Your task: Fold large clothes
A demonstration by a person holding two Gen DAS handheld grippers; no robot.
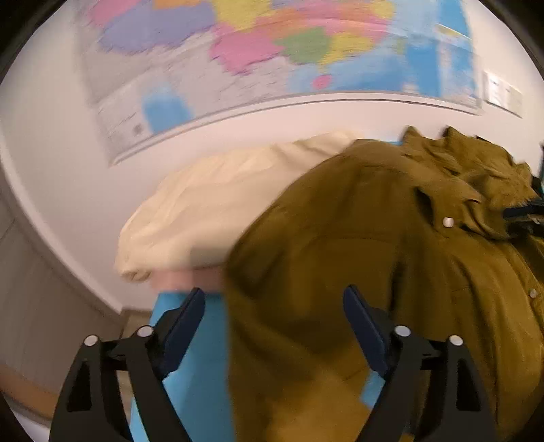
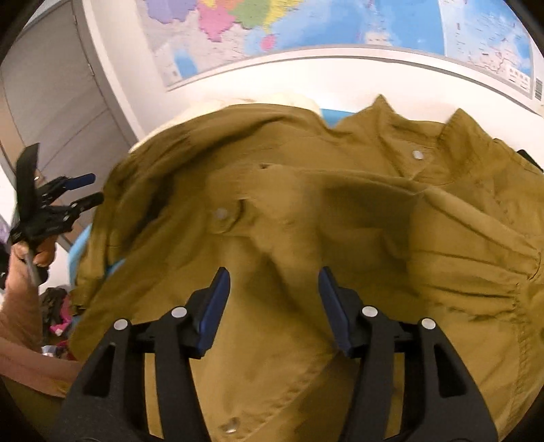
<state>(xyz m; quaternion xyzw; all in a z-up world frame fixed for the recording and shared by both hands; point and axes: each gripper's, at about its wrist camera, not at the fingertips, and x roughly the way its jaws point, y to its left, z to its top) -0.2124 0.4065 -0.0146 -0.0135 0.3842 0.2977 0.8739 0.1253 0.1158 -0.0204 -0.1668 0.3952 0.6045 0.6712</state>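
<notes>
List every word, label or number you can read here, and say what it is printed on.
None can be read.
Wall map: its place names, the title block and barcode at its lower right corner are too small and blurred.
Olive shirt: plain snap buttons, no label showing.

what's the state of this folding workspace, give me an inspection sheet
surface: blue surface, mostly covered by clothing
job's things: olive shirt with snap buttons, spread out rumpled, collar toward the wall
clutter: cream garment bunched beyond the shirt; dark and pink items heaped low at the left
grippers: left gripper open, holding nothing; right gripper open above the shirt, holding nothing
cables: nothing seen
surroundings: white wall with a coloured map; grey panels at left
</notes>
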